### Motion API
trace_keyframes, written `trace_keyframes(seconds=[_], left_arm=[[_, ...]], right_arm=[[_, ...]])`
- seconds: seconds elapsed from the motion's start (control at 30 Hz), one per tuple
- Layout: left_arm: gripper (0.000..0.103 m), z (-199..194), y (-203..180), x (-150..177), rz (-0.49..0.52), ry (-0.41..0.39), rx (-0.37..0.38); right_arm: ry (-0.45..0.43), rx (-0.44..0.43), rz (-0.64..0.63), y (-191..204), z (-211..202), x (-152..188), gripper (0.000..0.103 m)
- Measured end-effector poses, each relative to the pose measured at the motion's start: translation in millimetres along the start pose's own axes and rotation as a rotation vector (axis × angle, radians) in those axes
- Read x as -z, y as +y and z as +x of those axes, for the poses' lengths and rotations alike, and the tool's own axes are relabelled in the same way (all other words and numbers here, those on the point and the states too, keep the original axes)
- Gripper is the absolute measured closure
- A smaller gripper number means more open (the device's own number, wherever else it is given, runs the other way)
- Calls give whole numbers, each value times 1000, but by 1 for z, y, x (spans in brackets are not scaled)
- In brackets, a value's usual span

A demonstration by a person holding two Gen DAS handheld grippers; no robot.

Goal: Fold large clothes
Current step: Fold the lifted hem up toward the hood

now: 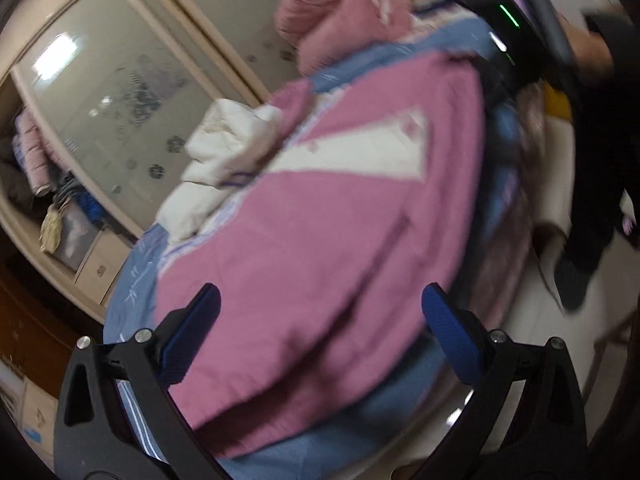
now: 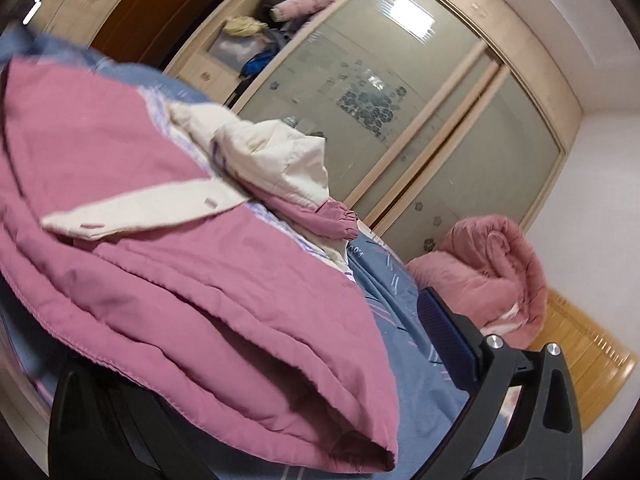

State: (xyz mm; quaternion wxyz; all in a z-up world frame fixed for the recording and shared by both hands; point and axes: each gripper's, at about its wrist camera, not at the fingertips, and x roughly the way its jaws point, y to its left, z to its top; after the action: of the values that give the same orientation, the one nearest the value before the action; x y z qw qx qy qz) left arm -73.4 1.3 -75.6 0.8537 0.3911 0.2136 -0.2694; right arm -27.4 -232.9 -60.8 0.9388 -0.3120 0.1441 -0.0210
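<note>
A large pink padded jacket (image 1: 320, 240) with a cream-white panel and cream hood (image 1: 216, 160) lies spread on the blue bedsheet (image 1: 132, 292). My left gripper (image 1: 320, 320) is open, its blue pads above the jacket's near hem, holding nothing. In the right wrist view the same jacket (image 2: 180, 272) fills the lower left, its hem draped over my gripper's left finger, which is hidden. The right finger's blue pad (image 2: 444, 344) stands apart over the sheet (image 2: 400, 320). My right gripper (image 2: 312, 392) is open. The other gripper's body (image 1: 516, 24) shows at the jacket's far side.
A rolled pink quilt (image 2: 488, 272) lies on the bed by the wall and shows in the left wrist view (image 1: 340, 12). A cream wardrobe with frosted sliding doors (image 2: 420, 120) stands beside the bed, clothes piled in its open section (image 2: 296, 4). The person's legs (image 1: 592, 208) stand at the bedside.
</note>
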Motion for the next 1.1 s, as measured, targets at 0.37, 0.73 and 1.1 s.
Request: trace_keyframes(seconds=[0.37,0.73,1.1], left_arm=[[2,30,-8,18,77,124,-197],[26,44,19,-3,-162,155,-203],[77,50,43,-14,-468,170,-33]], right_arm=[[10,-43,156,-19,0,-7,1],[160,-203,341,-30,16,14,14],[315,-268,379,-14,32,29,89]])
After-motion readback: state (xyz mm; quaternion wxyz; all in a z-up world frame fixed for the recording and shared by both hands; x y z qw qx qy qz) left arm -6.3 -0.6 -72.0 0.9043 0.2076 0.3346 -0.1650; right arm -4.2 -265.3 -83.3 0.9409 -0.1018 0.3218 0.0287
